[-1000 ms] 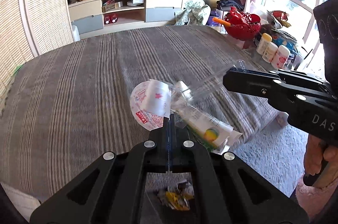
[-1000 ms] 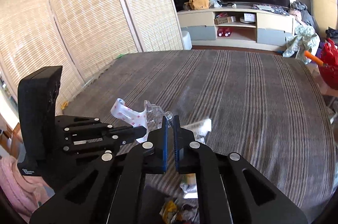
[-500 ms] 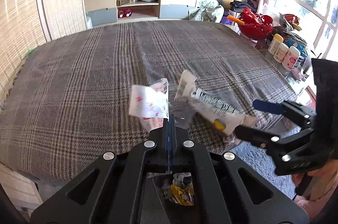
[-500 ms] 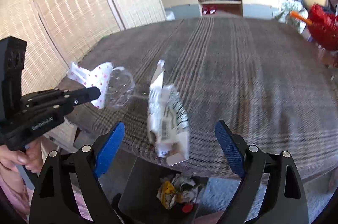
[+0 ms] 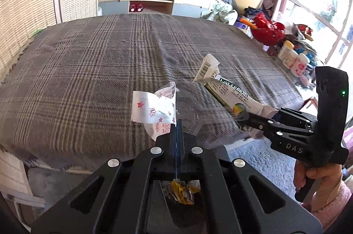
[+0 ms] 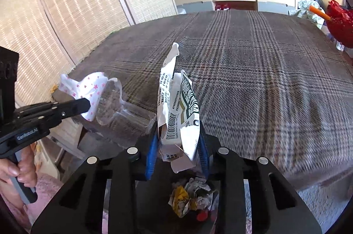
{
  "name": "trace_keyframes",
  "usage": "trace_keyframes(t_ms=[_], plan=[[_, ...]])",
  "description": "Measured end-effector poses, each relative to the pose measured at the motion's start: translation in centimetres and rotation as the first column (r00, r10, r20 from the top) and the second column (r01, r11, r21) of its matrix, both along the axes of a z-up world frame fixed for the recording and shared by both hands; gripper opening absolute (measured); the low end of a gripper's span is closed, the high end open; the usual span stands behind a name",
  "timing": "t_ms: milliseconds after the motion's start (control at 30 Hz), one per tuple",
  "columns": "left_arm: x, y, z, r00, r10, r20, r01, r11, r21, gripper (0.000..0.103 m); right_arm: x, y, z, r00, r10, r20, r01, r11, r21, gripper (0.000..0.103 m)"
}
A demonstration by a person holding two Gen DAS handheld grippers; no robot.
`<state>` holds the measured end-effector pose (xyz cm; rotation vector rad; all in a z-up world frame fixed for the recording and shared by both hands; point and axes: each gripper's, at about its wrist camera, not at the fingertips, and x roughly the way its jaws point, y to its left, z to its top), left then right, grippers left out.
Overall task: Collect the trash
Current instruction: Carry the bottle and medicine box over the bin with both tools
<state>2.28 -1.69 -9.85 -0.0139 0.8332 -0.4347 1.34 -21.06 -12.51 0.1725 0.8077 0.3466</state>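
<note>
My left gripper is shut on a clear plastic cup with a white star-printed lid; it also shows in the right wrist view. My right gripper is shut on a crumpled white and green carton, also seen in the left wrist view. Both are held off the bed's near edge, above a dark bin with crumpled trash, which also shows under the left gripper.
A bed with a brown plaid cover fills the middle. A TV cabinet stands behind it. A red basket and several bottles sit at the right. Woven screens line the left.
My right gripper had opened wide around the carton half a second ago and has closed on it. Both grippers have drawn back off the bed's edge over the bin.
</note>
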Motion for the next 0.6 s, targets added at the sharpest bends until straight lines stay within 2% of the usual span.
trace_keyframes(t_ms=[200,300,400,600], plan=[[-4.0,-0.2,-0.2,0.999,-0.038,0.014,0.039,0.998,-0.046,0.0,-5.5,-0.8,1.0,0.999,-0.02,0.027,0.02,1.0,-0.022,0.033],[-5.9,-0.6,-1.2,0.999,-0.053,0.005,0.054,0.997,-0.057,0.0,-8.0,-1.0,0.2,1.0,-0.028,0.002,0.028,0.999,-0.026,0.033],[-7.1,-1.1,-3.3,0.997,-0.065,-0.04,0.062,0.995,-0.079,0.0,-9.3,-1.1,-1.4,0.998,-0.041,-0.044,0.04,0.999,-0.028,0.033],[-7.6,-2.1,-9.3,0.98,-0.066,-0.19,0.047,0.993,-0.106,0.0,-10.5,-1.3,-6.4,0.982,-0.052,-0.18,0.054,0.999,0.006,0.034]])
